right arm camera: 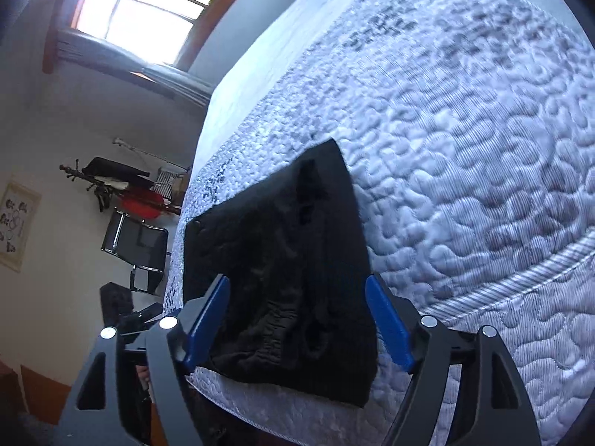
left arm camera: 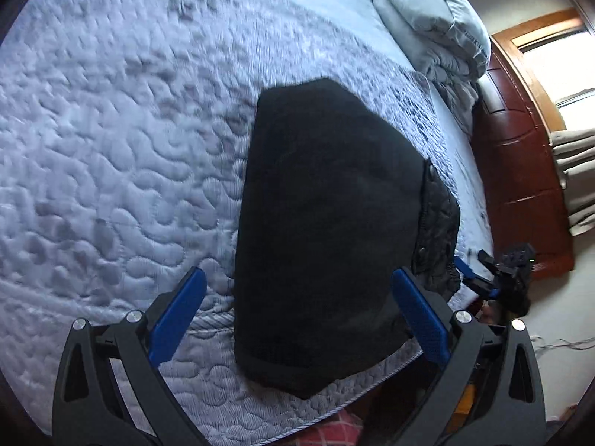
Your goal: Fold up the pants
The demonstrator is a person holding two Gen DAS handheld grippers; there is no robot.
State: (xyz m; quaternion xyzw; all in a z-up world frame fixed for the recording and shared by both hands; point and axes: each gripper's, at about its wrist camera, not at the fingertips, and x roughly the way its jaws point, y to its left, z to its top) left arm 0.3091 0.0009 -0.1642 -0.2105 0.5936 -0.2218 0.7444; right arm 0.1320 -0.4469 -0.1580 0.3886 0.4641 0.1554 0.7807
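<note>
The black pants (left arm camera: 327,238) lie folded into a compact stack on the quilted mattress (left arm camera: 111,156), near its front edge. The waistband end pokes out at the stack's right side. My left gripper (left arm camera: 297,308) is open and empty, its blue fingers spread either side of the stack, just above it. In the right wrist view the same folded pants (right arm camera: 282,282) lie near the mattress edge (right arm camera: 465,148). My right gripper (right arm camera: 297,319) is open and empty above them. The right gripper also shows in the left wrist view (left arm camera: 494,271) beyond the bed edge.
Folded grey bedding and a pillow (left arm camera: 431,22) are stacked at the mattress's far corner. A dark wooden headboard (left arm camera: 520,171) stands at the right. A black chair (right arm camera: 137,245), a coat rack (right arm camera: 111,186) and a window (right arm camera: 156,7) are beside the bed.
</note>
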